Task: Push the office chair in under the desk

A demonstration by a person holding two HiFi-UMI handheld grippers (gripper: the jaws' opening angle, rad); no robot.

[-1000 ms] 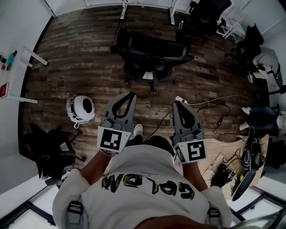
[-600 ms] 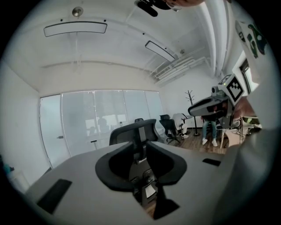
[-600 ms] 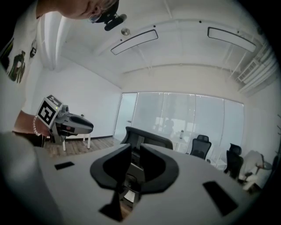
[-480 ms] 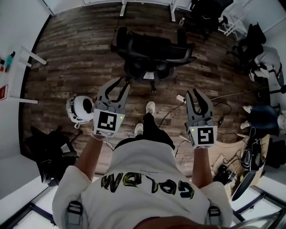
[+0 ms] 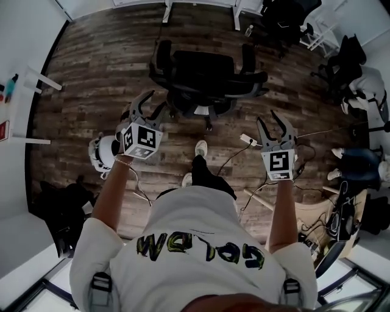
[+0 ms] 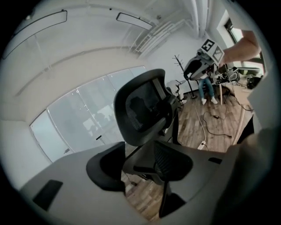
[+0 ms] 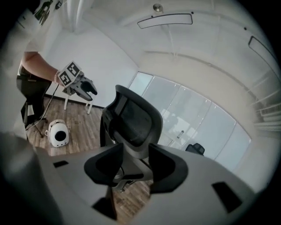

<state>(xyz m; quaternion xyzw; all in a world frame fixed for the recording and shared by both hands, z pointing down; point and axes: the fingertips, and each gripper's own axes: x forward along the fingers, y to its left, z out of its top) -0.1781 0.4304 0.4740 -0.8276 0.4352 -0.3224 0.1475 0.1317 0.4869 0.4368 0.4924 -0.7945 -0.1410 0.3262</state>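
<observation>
Our left gripper (image 5: 152, 102) and right gripper (image 5: 275, 125), mid-frame, are opening their jaws and grip nothing. The black mesh office chair (image 5: 204, 76) stands upper centre, apart from both, below the white desk (image 5: 234, 18).

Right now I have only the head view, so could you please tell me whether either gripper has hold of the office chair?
Observer: No. In the left gripper view, the left gripper has its jaws opening with nothing between them. The office chair stands beyond them, clear of the pads.
Operator: Thank you. And the right one?
Observer: In its own view, the right gripper is much the same: its jaws are opening, empty, and pointed at the chair.
Operator: What lies past the chair from there?
Observer: A glass wall, which the head view does not show.
</observation>
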